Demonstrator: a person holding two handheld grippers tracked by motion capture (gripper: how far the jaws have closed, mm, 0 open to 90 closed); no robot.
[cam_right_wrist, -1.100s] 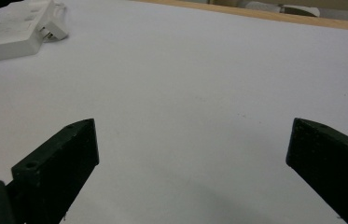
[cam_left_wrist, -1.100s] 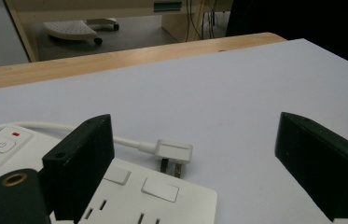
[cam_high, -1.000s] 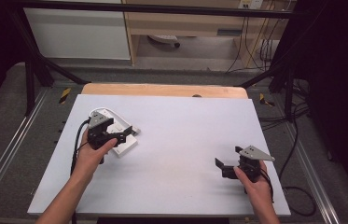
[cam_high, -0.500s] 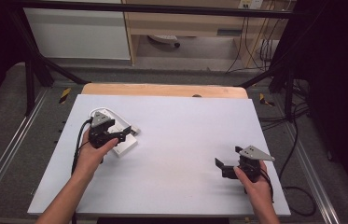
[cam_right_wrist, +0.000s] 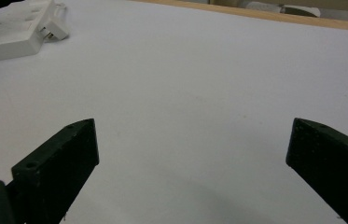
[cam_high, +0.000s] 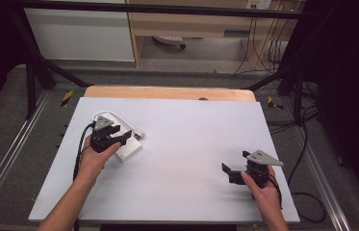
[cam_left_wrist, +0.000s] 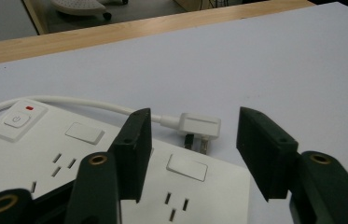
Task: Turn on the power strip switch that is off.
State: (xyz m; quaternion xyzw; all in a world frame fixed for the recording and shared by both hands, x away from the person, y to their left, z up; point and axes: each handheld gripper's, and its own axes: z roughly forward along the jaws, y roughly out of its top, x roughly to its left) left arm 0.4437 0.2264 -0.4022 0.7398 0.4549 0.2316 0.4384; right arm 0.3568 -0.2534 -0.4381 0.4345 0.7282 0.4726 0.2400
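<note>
power strip (cam_high: pixel 128 149), white, lies at about nine o'clock on the white table (cam_high: pixel 186 144), with its white plug (cam_left_wrist: pixel 201 125) just off the strip's far edge, prongs toward it, cord (cam_left_wrist: pixel 69 101) curving back along the strip. your left gripper (cam_high: pixel 119 136) sits over it; since a second ago its jaws have been closing and now stand about half apart, hanging over the strip's face with the plug showing beyond the gap, the pads pressing on nothing. the hand itself has barely shifted. i read that as lining up to pinch the plug, so the grasp is not yet made. your right gripper (cam_high: pixel 230 172) rests at about four o'clock, well apart from the strip, jaws wide and empty above bare table, unmoved over that second. no brand or wording is readable; the strip shows a power symbol on its button (cam_left_wrist: pixel 17 119) and a small red mark (cam_left_wrist: pixel 29 108) beside it.
</note>
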